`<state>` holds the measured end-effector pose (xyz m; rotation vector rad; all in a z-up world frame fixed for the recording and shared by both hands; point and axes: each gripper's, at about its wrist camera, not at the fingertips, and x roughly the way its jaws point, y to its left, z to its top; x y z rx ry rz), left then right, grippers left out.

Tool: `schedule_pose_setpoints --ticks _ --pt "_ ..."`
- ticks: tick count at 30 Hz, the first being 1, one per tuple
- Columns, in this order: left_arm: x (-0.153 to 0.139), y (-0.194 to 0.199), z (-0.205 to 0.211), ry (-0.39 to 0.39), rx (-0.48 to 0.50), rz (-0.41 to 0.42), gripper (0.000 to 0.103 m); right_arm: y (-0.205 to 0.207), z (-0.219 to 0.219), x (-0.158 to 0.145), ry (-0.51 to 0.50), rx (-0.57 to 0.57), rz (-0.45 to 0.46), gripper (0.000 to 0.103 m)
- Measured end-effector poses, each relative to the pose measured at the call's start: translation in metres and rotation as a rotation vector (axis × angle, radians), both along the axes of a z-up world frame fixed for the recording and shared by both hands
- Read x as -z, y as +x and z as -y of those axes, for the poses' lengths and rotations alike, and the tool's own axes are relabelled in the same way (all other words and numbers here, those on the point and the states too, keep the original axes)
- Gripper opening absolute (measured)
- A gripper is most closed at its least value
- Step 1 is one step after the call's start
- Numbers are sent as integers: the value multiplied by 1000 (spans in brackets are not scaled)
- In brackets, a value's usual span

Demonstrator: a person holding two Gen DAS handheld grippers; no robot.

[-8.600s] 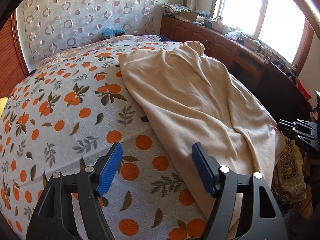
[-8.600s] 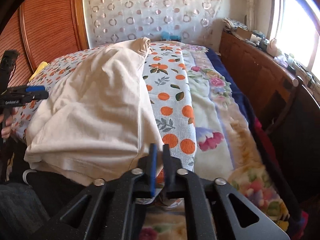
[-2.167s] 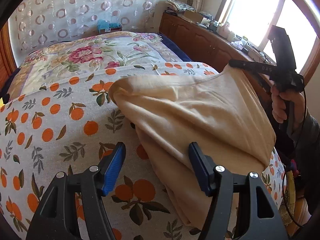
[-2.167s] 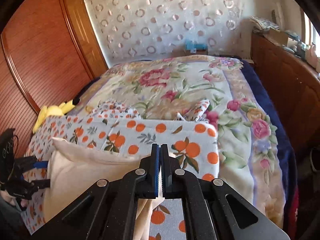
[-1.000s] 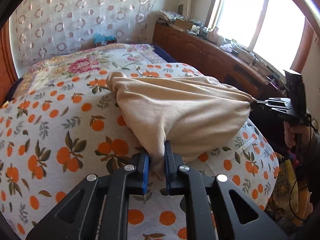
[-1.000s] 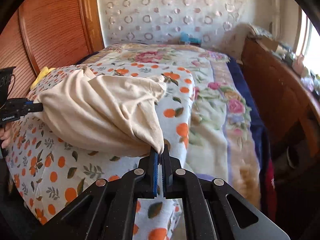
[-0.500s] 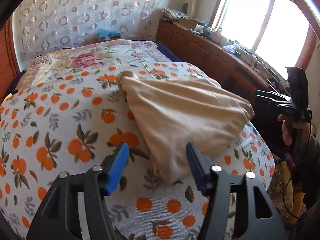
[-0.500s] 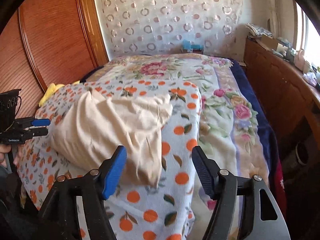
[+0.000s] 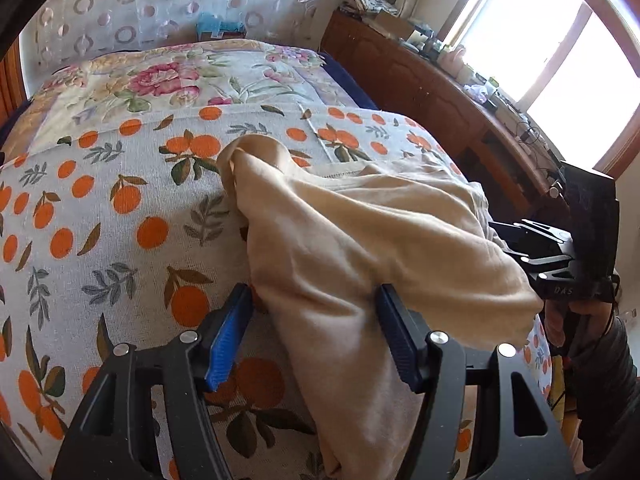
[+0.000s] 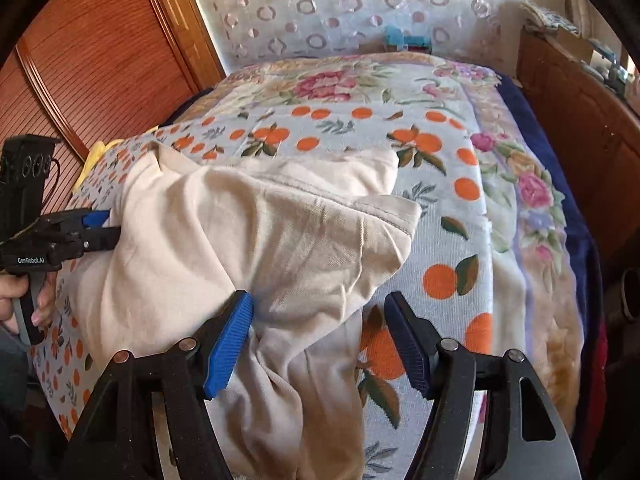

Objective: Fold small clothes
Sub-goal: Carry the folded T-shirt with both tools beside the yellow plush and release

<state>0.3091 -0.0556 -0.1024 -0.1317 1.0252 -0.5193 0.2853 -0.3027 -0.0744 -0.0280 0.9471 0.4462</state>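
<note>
A cream garment (image 9: 360, 248) lies bunched and folded over on the orange-print blanket (image 9: 100, 220); it also shows in the right wrist view (image 10: 248, 240). My left gripper (image 9: 314, 336) is open, its blue pads on either side of the garment's near end. My right gripper (image 10: 320, 340) is open over the garment's other near corner, which hangs off the bed edge. Each gripper shows in the other's view: the right one (image 9: 516, 240) at the garment's right edge, the left one (image 10: 100, 226) at its left edge.
The orange-print blanket (image 10: 440, 208) lies over a floral quilt (image 9: 160, 80) on the bed. A wooden sideboard (image 9: 420, 92) with clutter runs under the window on the right. A wooden headboard panel (image 10: 100, 60) and a yellow toy (image 10: 94, 156) are at the left.
Both grippers let go of the garment about half a second ago and stay open. They have since moved in close again, each straddling a near end of the bunched garment.
</note>
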Motion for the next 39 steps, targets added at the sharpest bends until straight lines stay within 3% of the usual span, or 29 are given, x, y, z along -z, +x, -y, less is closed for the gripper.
schedule_pose_setpoints --ticks 3,4,5,6,7,8,11,16,24,31,39 --pt "1 -3 4 -49 24 -20 63 0 -2 -5 2 -18 5 65" --pt "2 -5 8 -70 48 -34 50 -1 -4 -6 15 -38 2 48" --pt "2 -6 9 -74 55 -41 47 -2 -7 -5 37 -64 -12 32" --pt "1 -7 10 -77 61 -41 34 -4 -8 -5 43 -77 -20 29" --pt "1 -8 12 -90 77 -47 22 -5 -10 -6 41 -88 -16 19" --pt "0 -9 11 -111 82 -52 20 -5 -11 -6 47 -99 -15 15" --pt "-18 -18 5 -149 92 -2 17 -9 -12 -14 23 -94 34 11" --pt "-61 -39 -26 -189 67 105 16 -9 -26 -61 51 -122 150 11" --pt "-104 -81 -138 -176 -140 253 16 24 -136 -123 66 -303 294 11" --pt "-94 -101 -237 -71 -382 306 16 76 -294 -123 14 -475 358 10" --pt "-38 -85 -311 2 -589 211 16 158 -452 -70 -122 -609 312 10"
